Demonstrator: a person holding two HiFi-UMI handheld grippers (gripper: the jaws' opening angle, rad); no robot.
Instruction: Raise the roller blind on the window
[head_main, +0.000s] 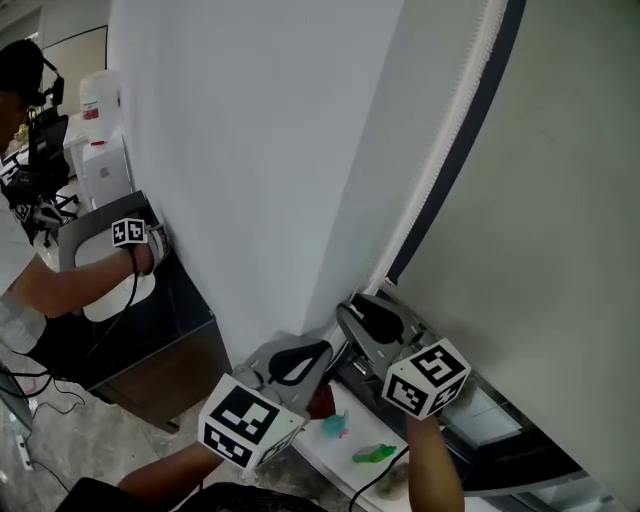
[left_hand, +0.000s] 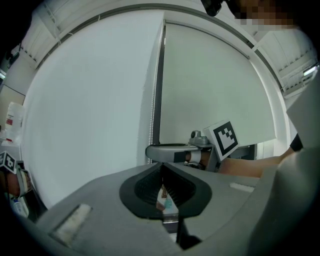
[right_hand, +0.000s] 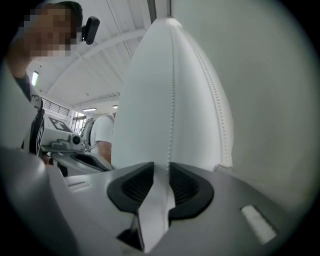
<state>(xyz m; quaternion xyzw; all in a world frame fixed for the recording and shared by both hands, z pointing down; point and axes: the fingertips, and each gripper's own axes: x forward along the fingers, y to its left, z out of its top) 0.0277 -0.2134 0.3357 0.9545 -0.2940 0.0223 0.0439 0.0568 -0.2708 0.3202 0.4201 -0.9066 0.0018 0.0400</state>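
Straddling the bead chain (right_hand: 172, 100), the right tool (right_hand: 161, 169) has its jaws parted. The chain runs up through the gap and the pads do not press it. I judge it is set this way to take a fresh hold on the chain. The left tool (head_main: 318, 352), just below and to the left of it, has its jaws drawn together; no view shows plainly whether the chain is caught in them. The roller blind (head_main: 545, 220) hangs to the right of the right tool with its bottom edge low, so most of the raising is yet to do. No container shows near the tools. Small coloured things (head_main: 337, 425) lie on the sill (head_main: 330, 460) beneath them.
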